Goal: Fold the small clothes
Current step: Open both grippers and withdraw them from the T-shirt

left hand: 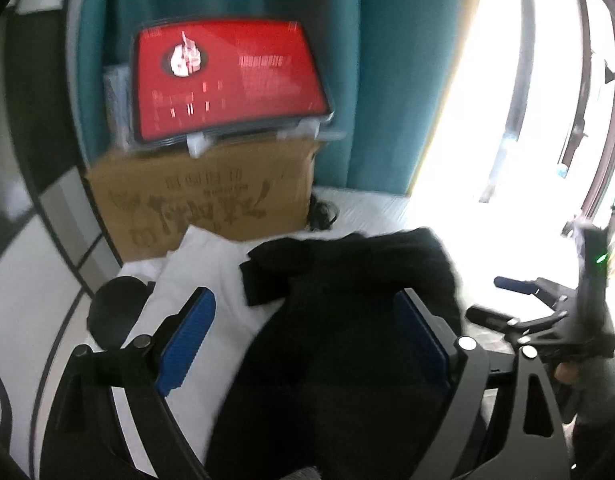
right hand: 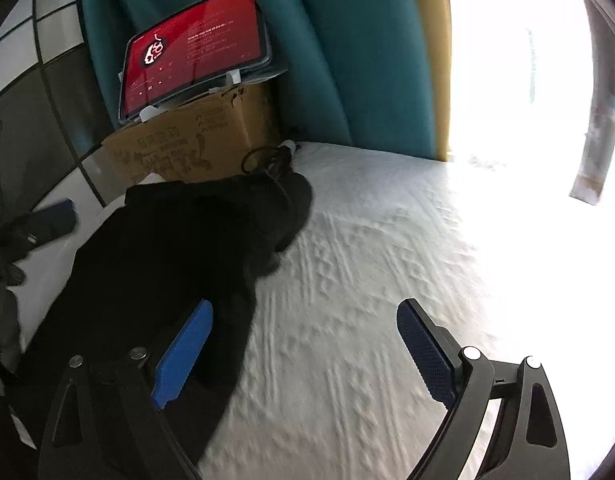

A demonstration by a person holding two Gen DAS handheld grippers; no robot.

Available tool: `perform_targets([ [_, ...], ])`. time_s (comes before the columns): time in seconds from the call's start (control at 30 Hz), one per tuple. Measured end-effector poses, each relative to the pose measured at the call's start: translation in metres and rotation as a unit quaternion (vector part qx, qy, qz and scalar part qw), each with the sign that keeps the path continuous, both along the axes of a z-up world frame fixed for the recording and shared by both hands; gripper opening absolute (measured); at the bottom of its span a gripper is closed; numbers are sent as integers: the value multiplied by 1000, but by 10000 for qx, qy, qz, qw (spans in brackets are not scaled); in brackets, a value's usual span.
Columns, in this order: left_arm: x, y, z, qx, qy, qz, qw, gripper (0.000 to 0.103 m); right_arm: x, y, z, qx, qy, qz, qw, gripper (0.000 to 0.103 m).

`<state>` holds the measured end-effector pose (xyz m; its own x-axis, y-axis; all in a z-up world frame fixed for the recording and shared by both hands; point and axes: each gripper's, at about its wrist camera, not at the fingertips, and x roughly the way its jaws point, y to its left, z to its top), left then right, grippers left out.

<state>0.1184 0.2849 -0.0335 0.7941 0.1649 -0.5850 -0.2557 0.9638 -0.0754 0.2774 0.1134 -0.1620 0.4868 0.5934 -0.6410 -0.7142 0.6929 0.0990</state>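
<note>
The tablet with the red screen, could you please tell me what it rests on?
The tablet stands on a cardboard box, leaning back toward the teal curtain. The box's contents are hidden.

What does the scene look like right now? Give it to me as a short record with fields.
surface: white textured bed cover
garment: black garment, lying crumpled, not folded flat
left gripper: open, above the garment, holding nothing
right gripper: open, at the garment's right edge, holding nothing
background: cardboard box with a red-screened tablet propped on top, teal curtain behind
</note>
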Motion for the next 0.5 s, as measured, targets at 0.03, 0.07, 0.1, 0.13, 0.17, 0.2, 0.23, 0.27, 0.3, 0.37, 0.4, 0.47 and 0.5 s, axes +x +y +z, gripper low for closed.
perform_targets([
  [0.03, -5, -4, 4, -37, -61, -19, 10000, 90, -5, -9, 1, -24, -11, -50, 10000, 94],
  [0.07, -12, -13, 9, -58, -142, -34, 9999, 90, -9, -16, 2, -20, -12, -82, 10000, 94],
  [0.1, -17, -19, 13, -49, -197, -21, 9998, 90, -12, -24, 3, -5, -19, -118, 9999, 94],
  [0.13, -22, -25, 16, -43, -244, -18, 9997, 90, -17, -36, 5, 17, -47, -168, 9998, 94],
  [0.17, -29, -34, 18, -51, -280, -41, 9996, 91, -21, -45, 6, 20, -76, -211, 9997, 94],
  [0.2, -30, -41, 16, -66, -281, -76, 9996, 91, -24, -50, 7, 15, -98, -248, 9996, 94],
  [0.23, -32, -47, 15, -87, -273, -114, 9995, 91, -28, -59, 8, 10, -126, -303, 9995, 94],
  [0.27, -33, -56, 12, -113, -257, -151, 9995, 91, -34, -71, 10, 23, -159, -348, 9993, 94],
  [0.3, -34, -64, 9, -134, -249, -173, 9994, 91, -37, -77, 11, 33, -177, -368, 9992, 94],
  [0.37, -37, -81, 3, -216, -276, -251, 9991, 92, -47, -96, 15, 33, -271, -464, 9985, 94],
  [0.4, -41, -88, 2, -238, -285, -284, 9989, 94, -50, -102, 17, 26, -307, -491, 9983, 94],
  [0.47, -45, -106, -1, -278, -363, -372, 9983, 101, -60, -122, 21, 9, -438, -605, 9972, 94],
  [0.5, -46, -113, -1, -259, -414, -423, 9979, 102, -62, -129, 23, 7, -466, -640, 9969, 94],
])
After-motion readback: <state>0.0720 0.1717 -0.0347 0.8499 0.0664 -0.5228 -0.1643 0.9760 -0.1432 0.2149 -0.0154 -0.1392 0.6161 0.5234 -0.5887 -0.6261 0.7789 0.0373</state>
